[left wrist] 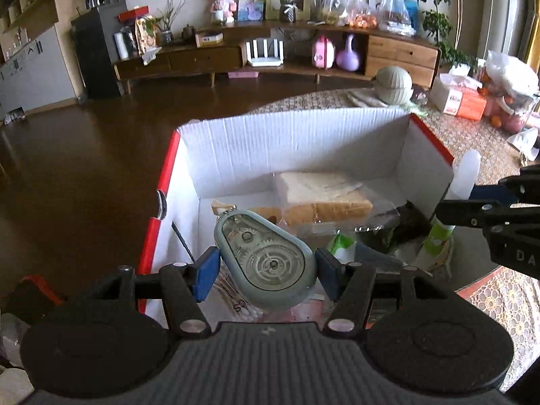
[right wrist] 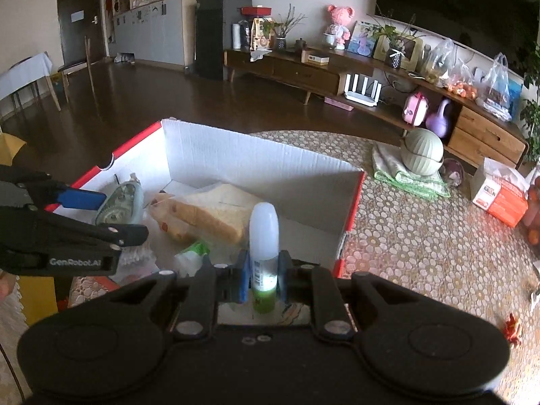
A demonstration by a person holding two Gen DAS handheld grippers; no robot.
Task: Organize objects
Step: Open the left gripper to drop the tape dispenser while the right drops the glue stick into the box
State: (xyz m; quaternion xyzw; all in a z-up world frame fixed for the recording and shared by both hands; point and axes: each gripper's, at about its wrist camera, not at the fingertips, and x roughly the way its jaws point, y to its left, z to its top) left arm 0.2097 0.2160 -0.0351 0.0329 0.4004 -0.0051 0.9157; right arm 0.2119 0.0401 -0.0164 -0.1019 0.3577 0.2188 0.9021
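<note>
The left hand-held gripper (left wrist: 266,270) is closed on a correction tape dispenser (left wrist: 265,258), a grey-green teardrop-shaped case with clear gears showing; its blue pads (left wrist: 206,271) press on both sides of the case. It holds the dispenser above the near end of an open cardboard box (left wrist: 290,141), white inside with red outer walls, which sits on a bench covered with a patterned lace cloth (right wrist: 422,236).

The right hand-held gripper (right wrist: 262,278) is clamped on an upright spray bottle (right wrist: 264,253) with a frosted white cap and a green base, its label hard to read. From the left wrist view the bottle (left wrist: 467,177) stands at the box's right wall, though whether it is over the rim or just outside it is hard to tell.

Inside the box lies a bagged loaf of sliced bread (left wrist: 324,195) toward the far end, with a green and white packet (left wrist: 341,244) nearer the grippers, along with some dark wrappers and a printed packet under the dispenser that are too cluttered to name.

Well apart from the box, on the far right part of the bench, lie a ribbed pale green bowl set (right wrist: 423,152) on a folded green cloth (right wrist: 408,177) and an orange and white tissue box (right wrist: 499,194). Beyond the bench a long wooden TV cabinet (left wrist: 270,50) stands against the wall.
</note>
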